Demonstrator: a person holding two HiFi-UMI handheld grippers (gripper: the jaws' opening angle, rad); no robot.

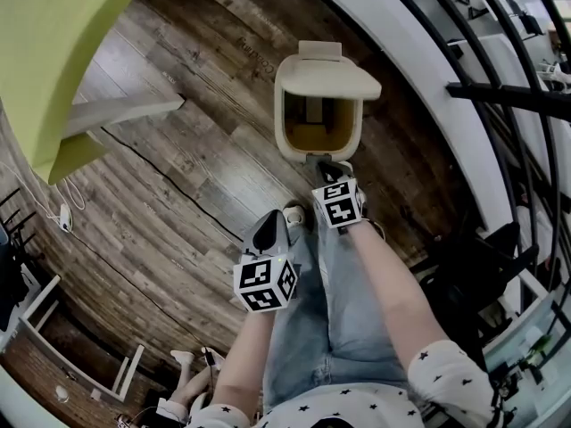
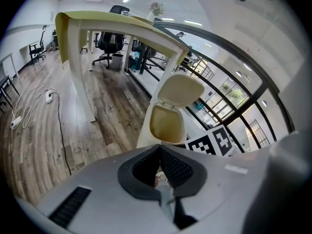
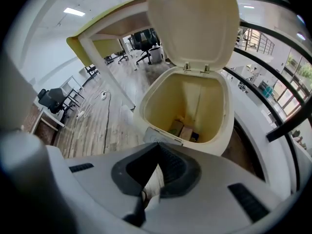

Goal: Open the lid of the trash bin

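Right gripper view looks down into the trash bin [image 3: 214, 145], standing on the floor just ahead of the right gripper [image 3: 157, 147], its lid [image 3: 192, 23] already upright on the rear hinges. That gripper is the nearer, by the front rim; the left gripper [image 1: 273, 221] hangs behind and leftward. Both have jaws closed tip to tip, holding nothing.

Right gripper [image 3: 157, 146], jaws together, faces trash bin [image 3: 222, 130], lid [image 3: 192, 26] up.
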